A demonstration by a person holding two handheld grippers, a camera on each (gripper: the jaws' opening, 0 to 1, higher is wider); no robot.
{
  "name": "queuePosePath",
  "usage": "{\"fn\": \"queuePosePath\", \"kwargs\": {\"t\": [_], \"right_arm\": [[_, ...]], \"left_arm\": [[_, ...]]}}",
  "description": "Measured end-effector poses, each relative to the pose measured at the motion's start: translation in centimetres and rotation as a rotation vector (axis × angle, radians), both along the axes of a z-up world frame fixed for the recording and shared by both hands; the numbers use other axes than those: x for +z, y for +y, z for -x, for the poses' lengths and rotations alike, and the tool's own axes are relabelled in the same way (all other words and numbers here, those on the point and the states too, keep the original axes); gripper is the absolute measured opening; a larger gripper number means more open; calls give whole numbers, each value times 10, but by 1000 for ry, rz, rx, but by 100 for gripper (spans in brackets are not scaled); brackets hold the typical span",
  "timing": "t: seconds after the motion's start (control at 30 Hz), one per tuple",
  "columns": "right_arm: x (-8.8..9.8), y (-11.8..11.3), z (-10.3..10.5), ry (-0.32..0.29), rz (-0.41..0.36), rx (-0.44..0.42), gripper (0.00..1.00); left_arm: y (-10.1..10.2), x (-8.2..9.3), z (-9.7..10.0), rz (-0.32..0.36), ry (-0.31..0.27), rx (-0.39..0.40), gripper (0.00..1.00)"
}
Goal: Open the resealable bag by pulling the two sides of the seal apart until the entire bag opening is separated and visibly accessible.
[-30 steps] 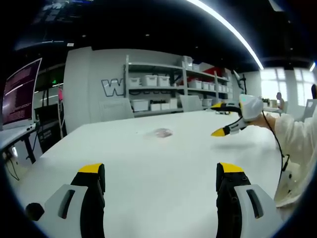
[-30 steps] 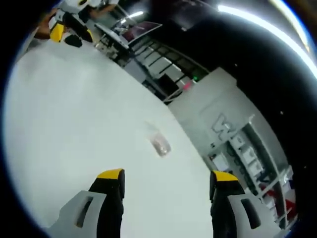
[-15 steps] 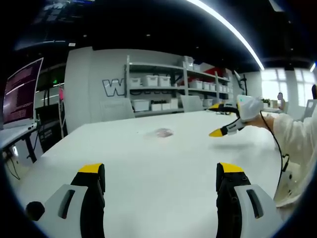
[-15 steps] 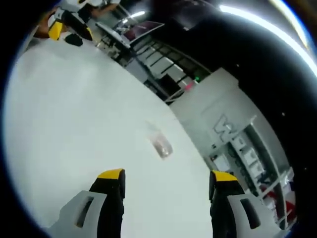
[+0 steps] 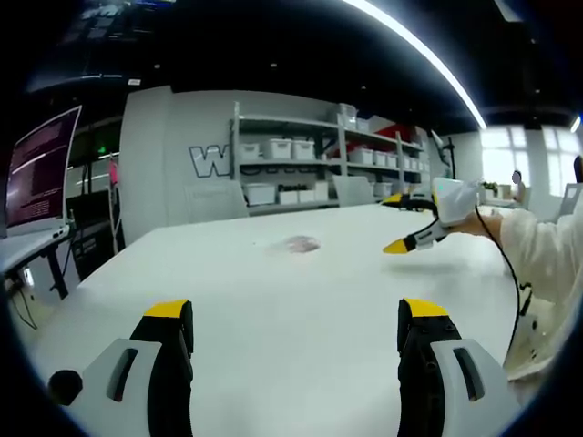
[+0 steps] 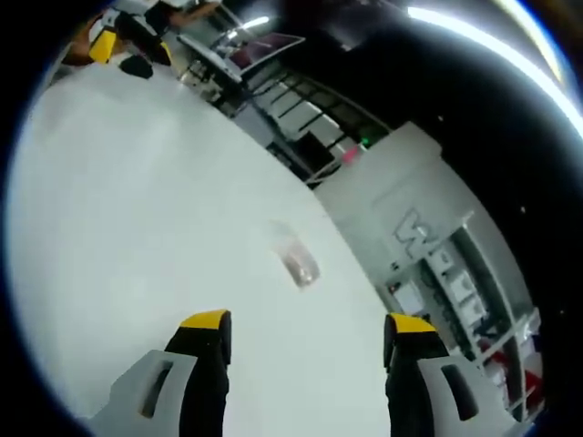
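Table point(image 5: 273, 300) white. Bag point(image 5: 299, 243) clear, pinkish inside. Left gripper point(image 5: 296, 332) black jaws, yellow tips, grey sides; right gripper point(image 6: 305, 341) same. Shelf bins point(image 5: 290, 148) white. Monitor point(image 5: 38, 168) purple.

White table point(image 5: 301, 309), grey wall point(image 5: 173, 164) marked with large letters, shelving point(image 5: 319, 164) stacked with white bins, monitor point(image 5: 36, 168) lit at one side, bright windows point(image 5: 524, 159) seen far off, dark ceiling crossed by a light strip point(image 5: 419, 55)

1. The left gripper view looks level and low across the white table point(image 5: 301, 319) toward the shelves point(image 5: 301, 164).
2. The right gripper view looks down, rolled, from higher.
3. Both share the table's middle with the small bag point(image 5: 301, 243) point(image 6: 299, 264), far from each camera.
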State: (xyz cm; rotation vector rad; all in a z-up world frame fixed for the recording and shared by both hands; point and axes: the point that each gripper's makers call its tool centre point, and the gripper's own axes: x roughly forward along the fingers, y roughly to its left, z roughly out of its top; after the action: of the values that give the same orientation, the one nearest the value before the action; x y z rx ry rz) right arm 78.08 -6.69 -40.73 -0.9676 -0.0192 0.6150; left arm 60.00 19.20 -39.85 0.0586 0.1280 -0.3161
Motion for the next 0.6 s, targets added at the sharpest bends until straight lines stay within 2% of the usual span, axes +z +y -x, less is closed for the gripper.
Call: {"fn": "queuePosePath", "kwargs": {"t": [0.33,0.6], "right_arm": [[4,2,-5,-1,-12,-2,67],[2,14,-9,3,-11,10,67]], "left_arm": [[-1,1,1,0,-2,-3,92],[0,1,2,-2,-3,-3,92]]}}
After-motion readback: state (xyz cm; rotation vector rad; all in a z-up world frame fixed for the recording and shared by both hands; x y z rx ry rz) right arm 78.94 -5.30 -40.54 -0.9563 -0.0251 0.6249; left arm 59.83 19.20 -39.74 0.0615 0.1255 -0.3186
